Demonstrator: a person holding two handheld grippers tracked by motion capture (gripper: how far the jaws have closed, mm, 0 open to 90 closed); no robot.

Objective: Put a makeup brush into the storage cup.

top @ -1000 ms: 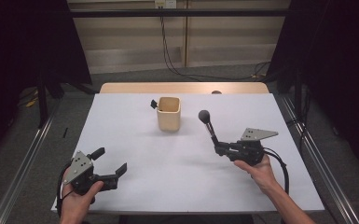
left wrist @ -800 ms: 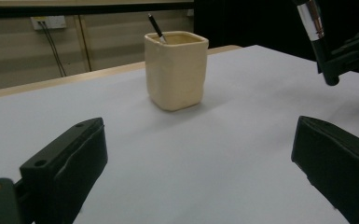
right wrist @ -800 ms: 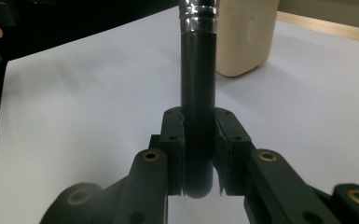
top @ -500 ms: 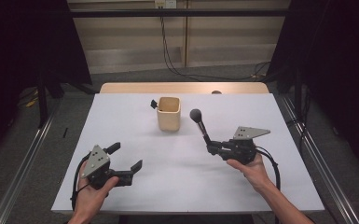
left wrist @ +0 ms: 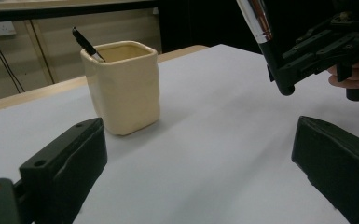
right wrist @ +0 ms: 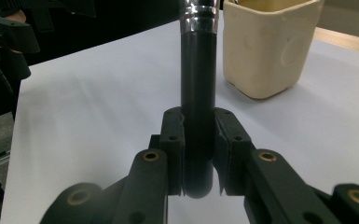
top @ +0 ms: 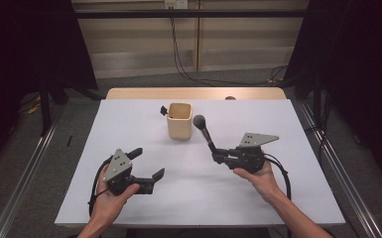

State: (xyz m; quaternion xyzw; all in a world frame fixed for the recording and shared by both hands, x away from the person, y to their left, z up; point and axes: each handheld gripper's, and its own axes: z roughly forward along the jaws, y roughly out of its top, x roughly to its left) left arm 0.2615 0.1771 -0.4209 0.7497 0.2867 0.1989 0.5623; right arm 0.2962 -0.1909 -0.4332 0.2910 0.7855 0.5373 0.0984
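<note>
Your right gripper (top: 217, 157) is pinching what looks like a makeup brush (top: 204, 131) right of the cup (top: 179, 121); your left gripper (top: 148, 163) is gaping empty.

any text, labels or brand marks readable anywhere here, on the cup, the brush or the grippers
None can be read.
Cream cup: plain walls, no print.
Brush clamped in the right gripper: black handle and silver band, no marking.
Left gripper, jaws open: bare black pads.
Grey plate on the right gripper: small holes, no writing.
Dark pen standing in the cup: too small to tell.
</note>
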